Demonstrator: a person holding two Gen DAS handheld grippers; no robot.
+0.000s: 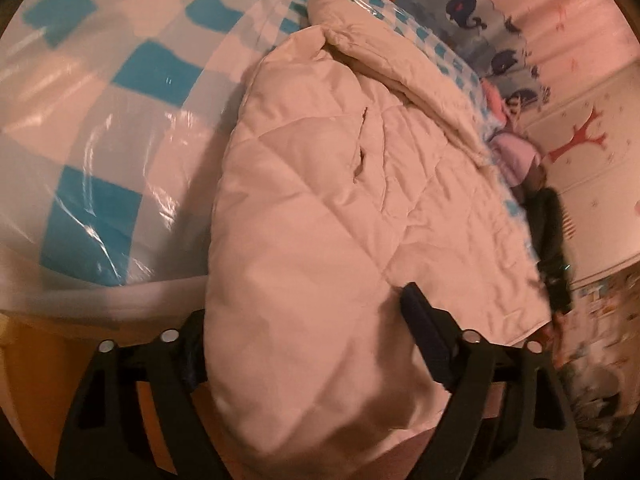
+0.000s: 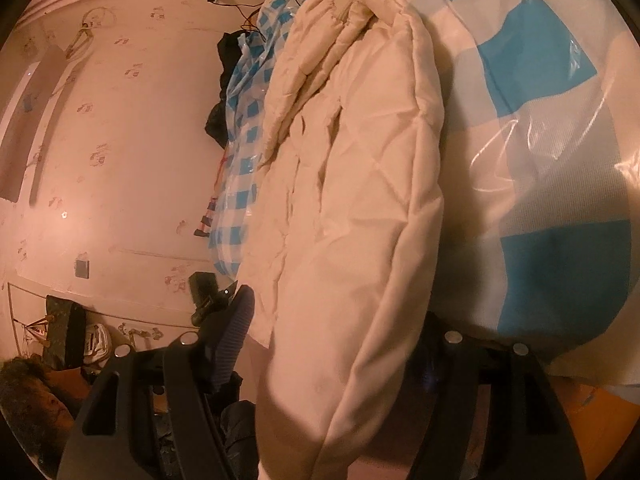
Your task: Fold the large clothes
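Cream quilted coat (image 1: 320, 216) lies between both grippers' parted jaws, angled downward, apparently unclamped.

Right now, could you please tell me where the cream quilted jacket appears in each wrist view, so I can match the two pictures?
Left wrist view: the cream quilted jacket fills the centre, running from between the fingers up toward the top.
Right wrist view: the jacket runs down the middle, cuff at the top.
Shared landmark: the blue-and-white checked plastic cover beneath it, left in the first, right in the second.

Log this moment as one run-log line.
step: fold laid | cream quilted jacket on checked plastic sheet | left gripper: open | right gripper: open
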